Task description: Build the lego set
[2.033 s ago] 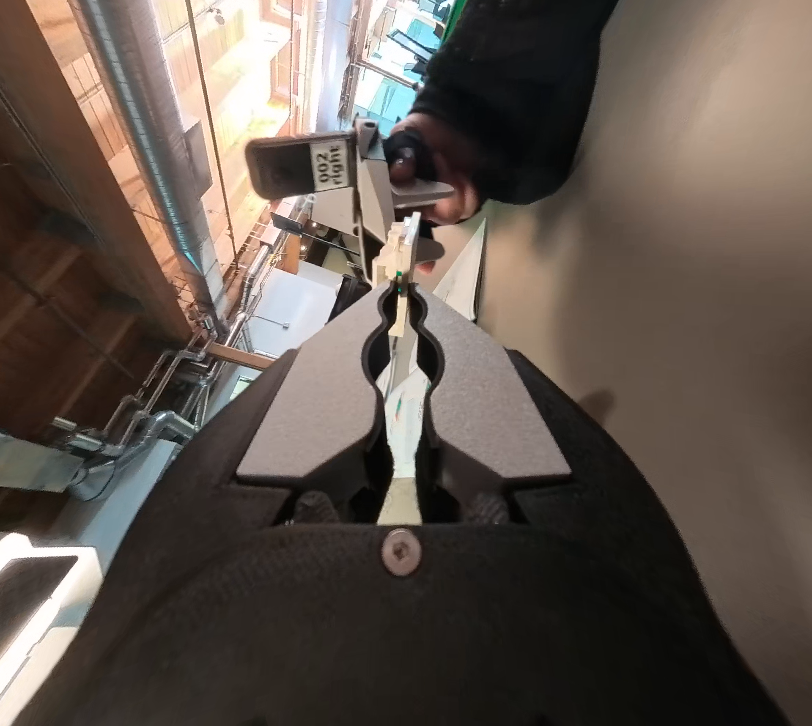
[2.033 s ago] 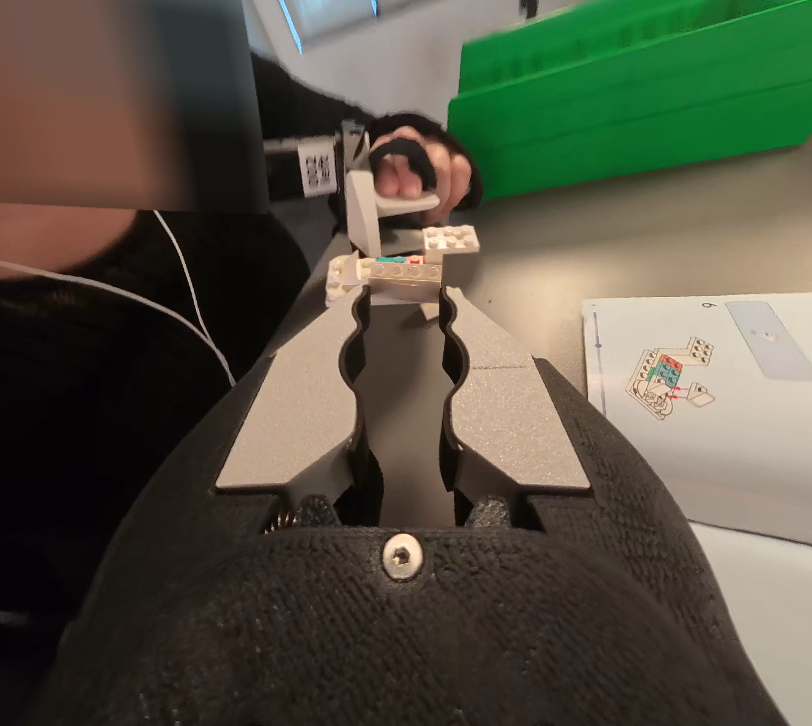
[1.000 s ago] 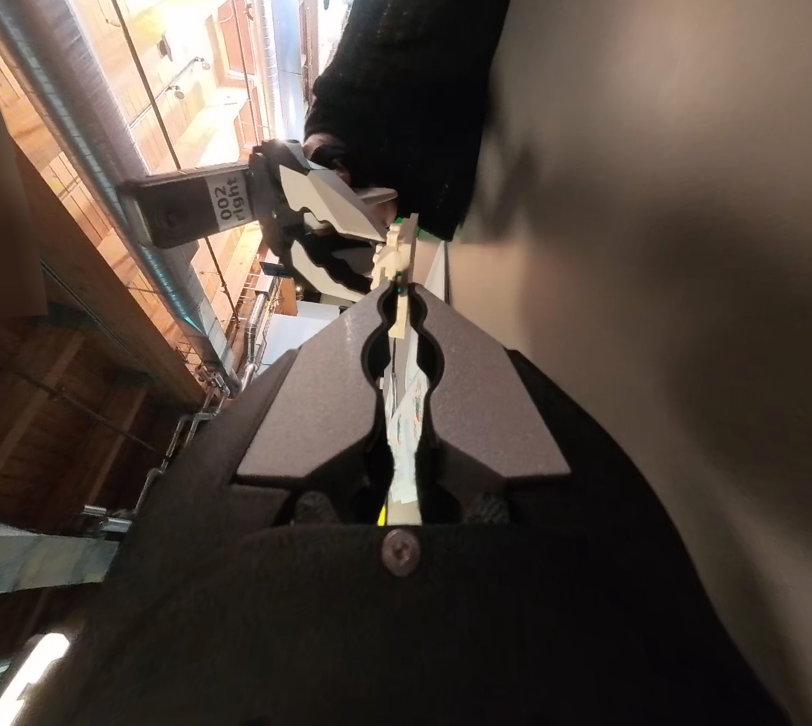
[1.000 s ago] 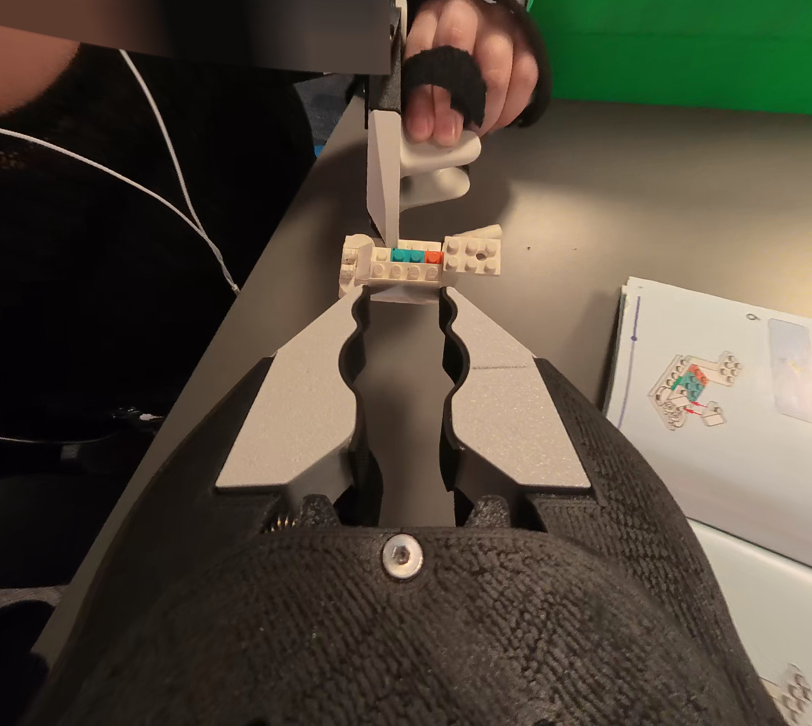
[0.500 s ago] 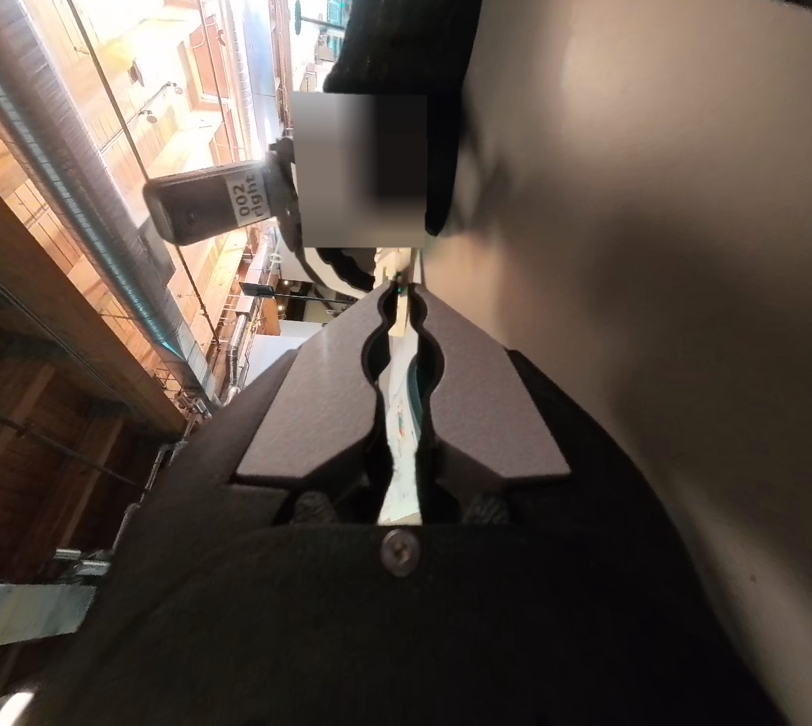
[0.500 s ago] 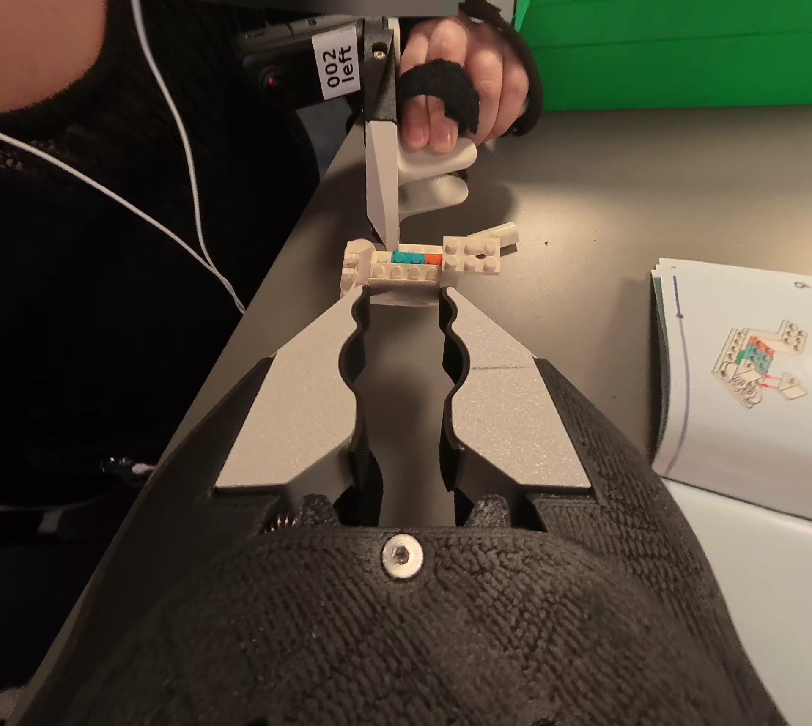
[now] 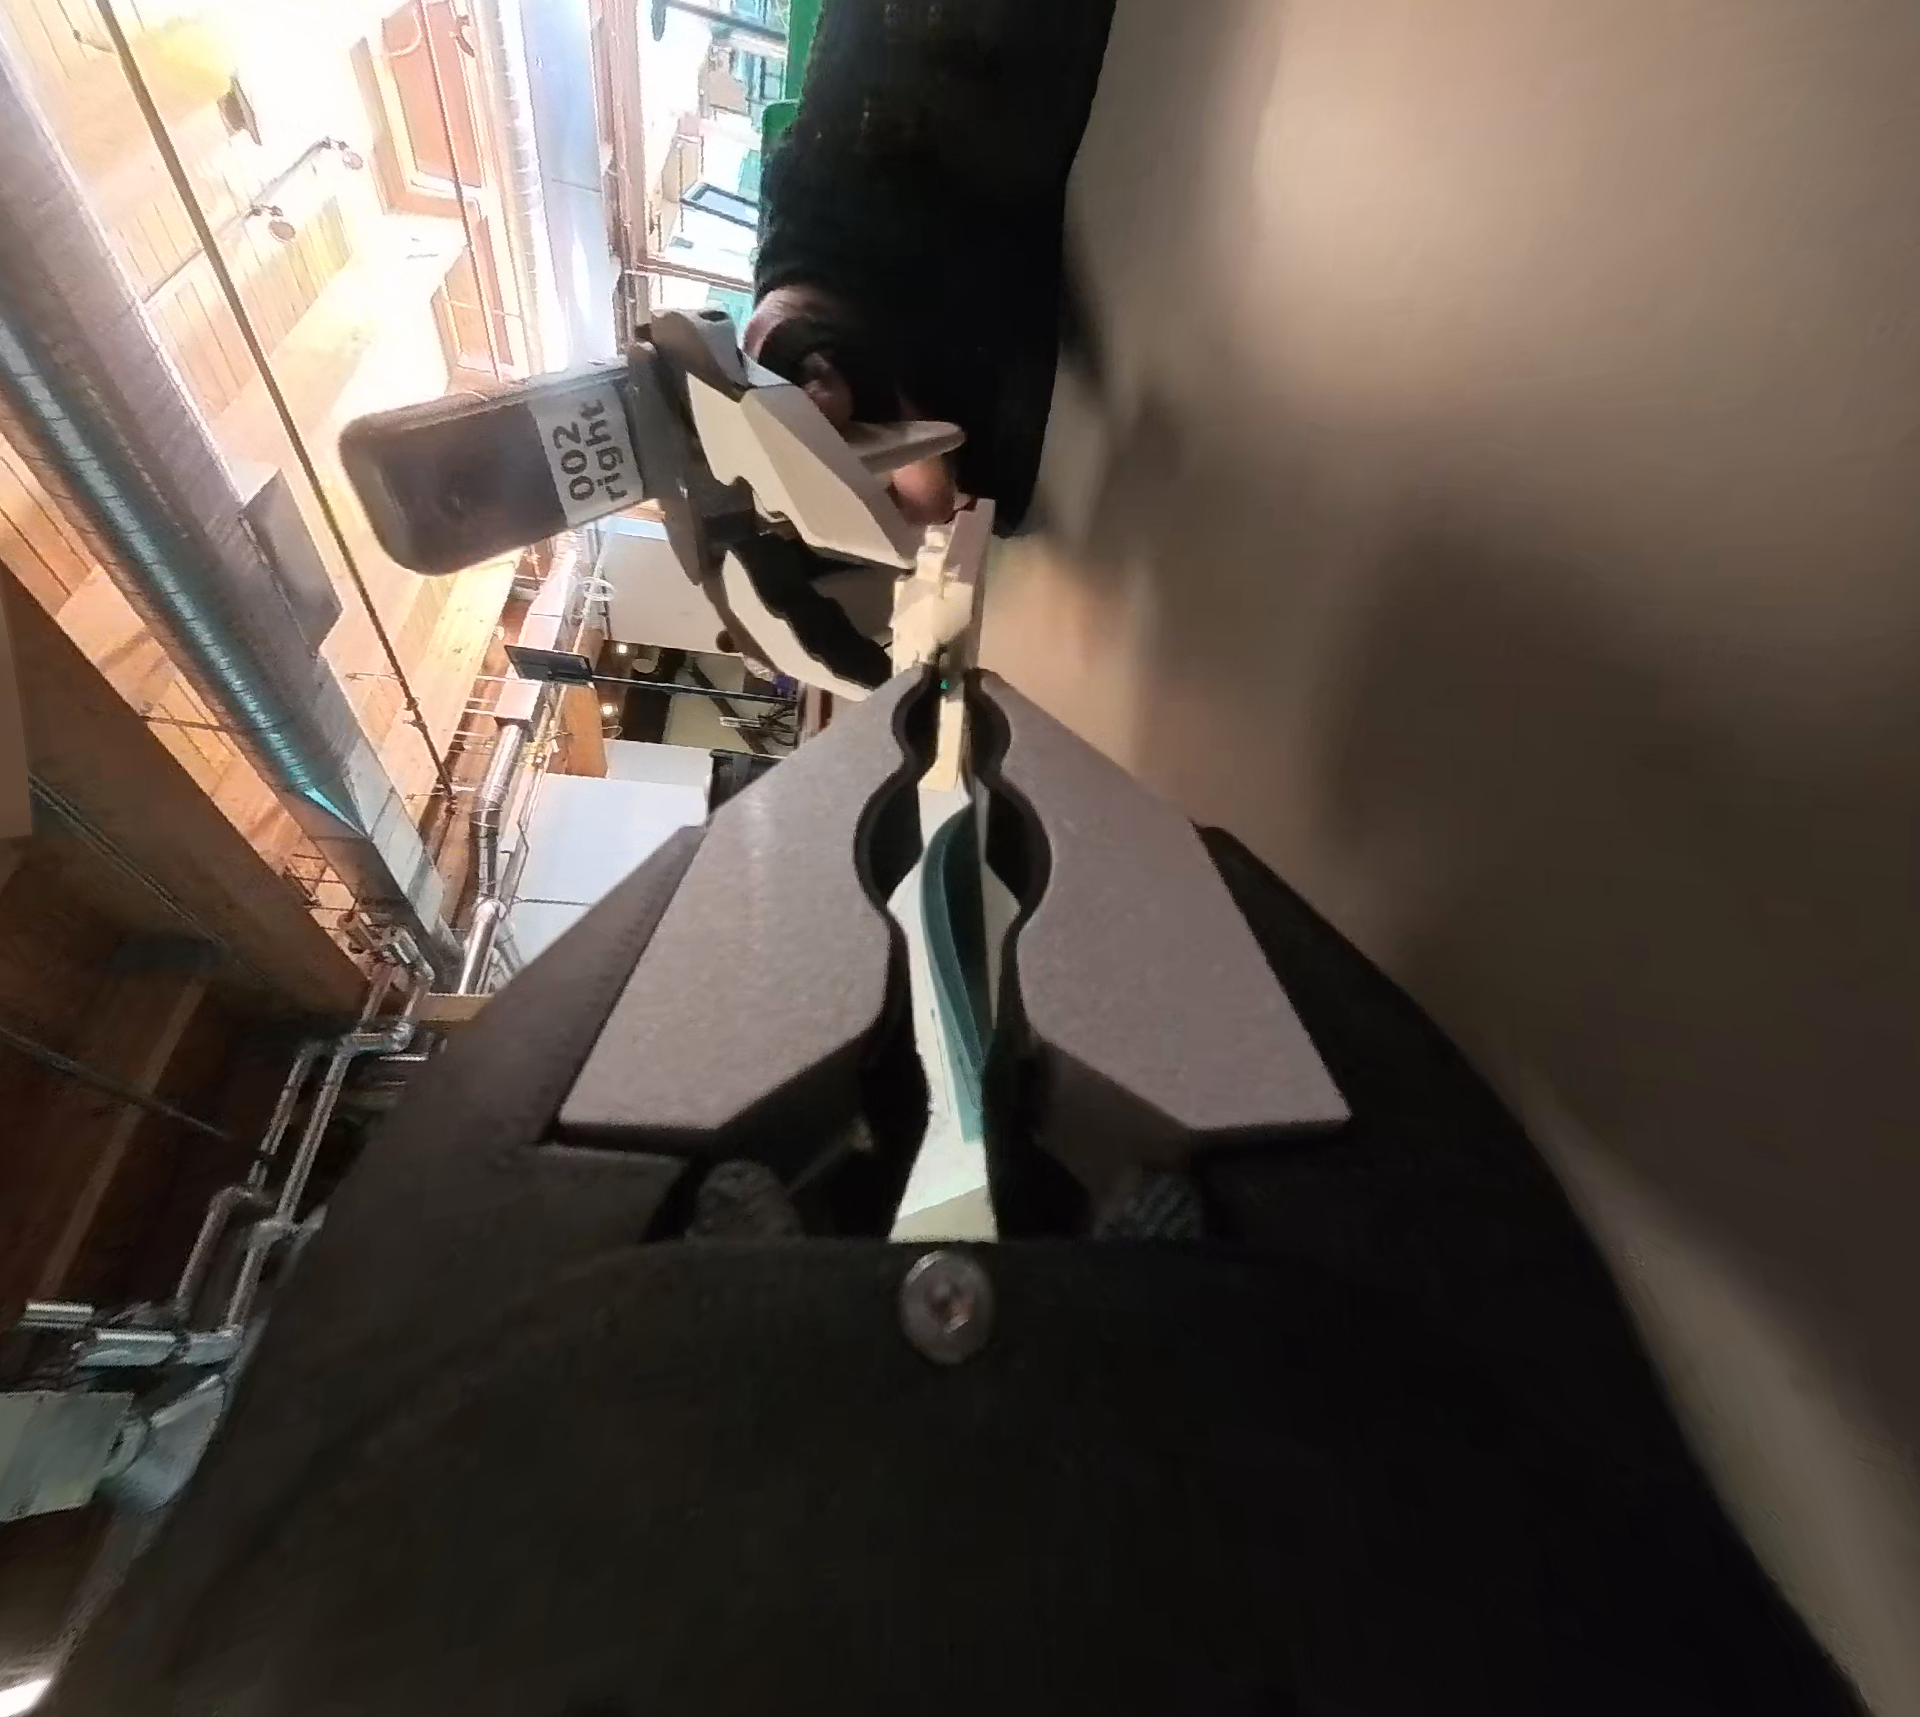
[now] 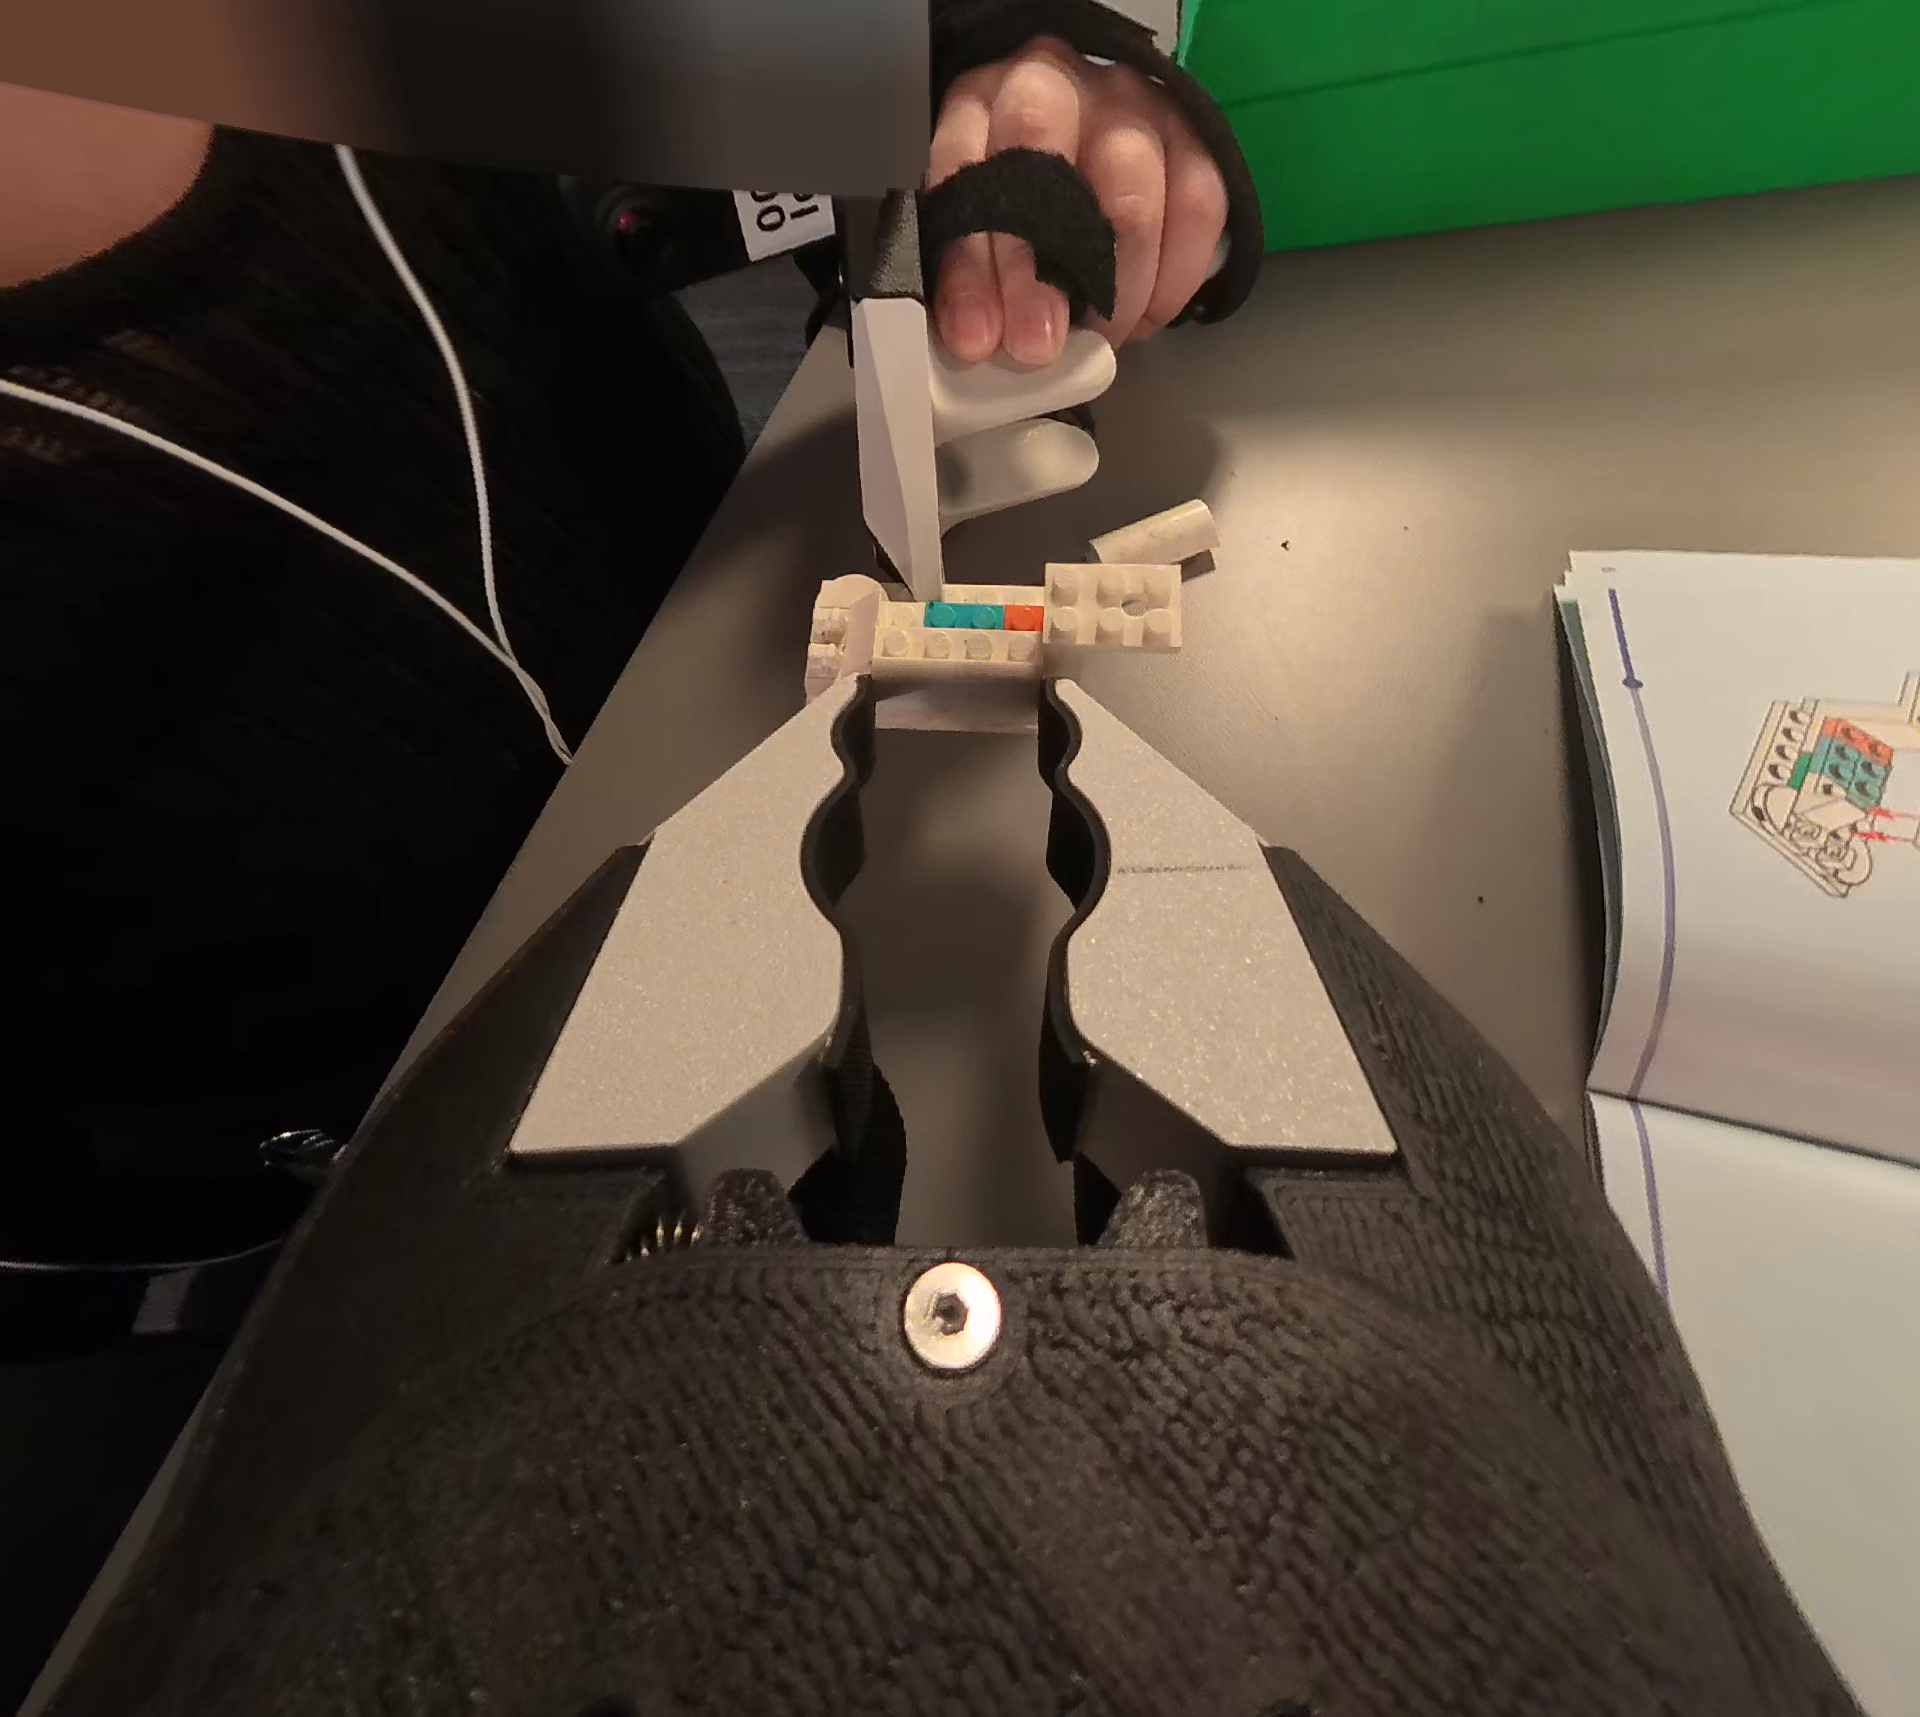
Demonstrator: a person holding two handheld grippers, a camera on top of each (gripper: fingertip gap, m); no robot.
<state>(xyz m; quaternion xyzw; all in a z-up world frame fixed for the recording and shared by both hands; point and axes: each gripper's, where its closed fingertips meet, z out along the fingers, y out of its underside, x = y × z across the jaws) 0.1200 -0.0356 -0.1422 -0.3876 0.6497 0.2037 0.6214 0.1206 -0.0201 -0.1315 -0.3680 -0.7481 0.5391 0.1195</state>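
Note:
A small white Lego assembly (image 8: 987, 628) with teal and orange bricks is held above the grey table (image 8: 1403, 420). My right gripper (image 8: 951, 693) is shut on its lower white block. My left gripper (image 8: 920, 571) comes down from above, shut on the assembly's back edge near the left end. In the left wrist view the left gripper (image 7: 943, 682) pinches a thin white part of the assembly (image 7: 940, 602), and the right gripper (image 7: 899, 623) grips it from the left. A small white piece (image 8: 1153, 529) sits behind the assembly's right end; I cannot tell whether it is attached.
An open instruction booklet (image 8: 1766, 836) lies on the table to the right. A green bin (image 8: 1558, 57) stands at the back right. The table edge runs diagonally at the left, next to a person in black with a white cable (image 8: 468, 441).
Both grippers stay shut on the assembly. The small white piece at its right end now stands higher and apart from the studded plate. The booklet has shifted right in the right wrist view.

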